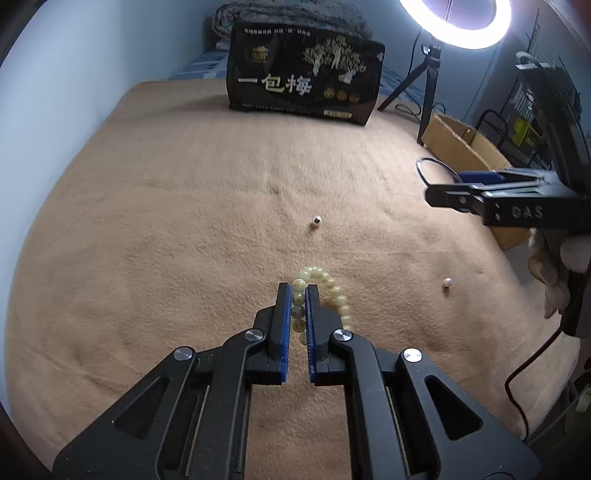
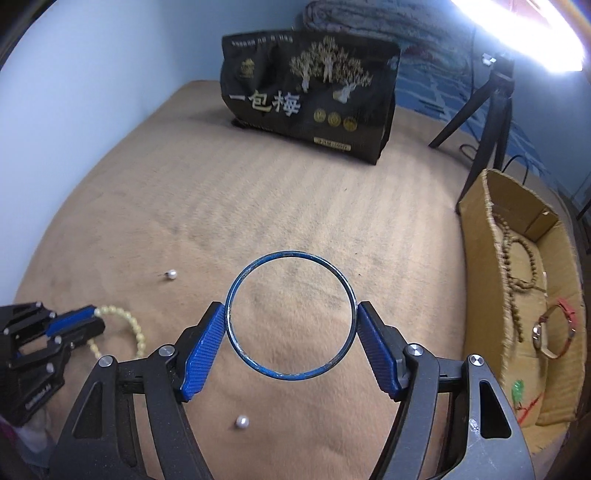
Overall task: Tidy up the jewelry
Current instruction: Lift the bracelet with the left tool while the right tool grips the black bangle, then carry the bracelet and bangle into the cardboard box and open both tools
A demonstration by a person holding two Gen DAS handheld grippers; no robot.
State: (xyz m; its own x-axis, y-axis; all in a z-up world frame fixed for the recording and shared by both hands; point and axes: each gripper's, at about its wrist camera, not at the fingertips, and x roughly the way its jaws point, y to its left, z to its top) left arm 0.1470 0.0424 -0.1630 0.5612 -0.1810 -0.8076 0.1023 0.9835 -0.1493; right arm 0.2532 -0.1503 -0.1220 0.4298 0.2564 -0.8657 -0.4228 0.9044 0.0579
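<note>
At the left, low over the near part of the tan blanket (image 1: 184, 206), the left gripper (image 1: 298, 295) is clenched on the bead bracelet (image 1: 334, 291): its blue pads pinch a few pale yellow-green beads between them, while the rest of the loop bulges out to the right of the fingers and rests on the blanket. In the right wrist view the same bracelet (image 2: 133, 325) trails from the left gripper (image 2: 90, 317) at the blanket's near left. A small pearl (image 1: 317, 220) lies alone farther out, toward the middle of the blanket, well apart from the bracelet; a second pearl (image 1: 447, 283) lies to the right, nearer the blanket's right edge. From the right wrist these show as one pearl (image 2: 171, 274) left of centre and one pearl (image 2: 242, 421) close under the right gripper. At the far edge of the blanket a black bag (image 1: 303, 86) with white characters stands upright. Right of centre, the right gripper (image 2: 291, 332) grasps a thin blue bangle (image 2: 258, 264) across its width, one pad pressed on each side, the ring lying roughly level above the blanket; the left wrist view shows this gripper (image 1: 448, 190) from the side with the bangle (image 1: 424, 162) poking out ahead of it. Past the blanket's right edge sits an open cardboard box (image 2: 484, 236) holding a string of brown beads (image 2: 511, 266) and a wristwatch (image 2: 550, 334) with a red strap. Behind the box stands a black tripod (image 2: 491, 110) under a bright ring light (image 1: 458, 33).
</note>
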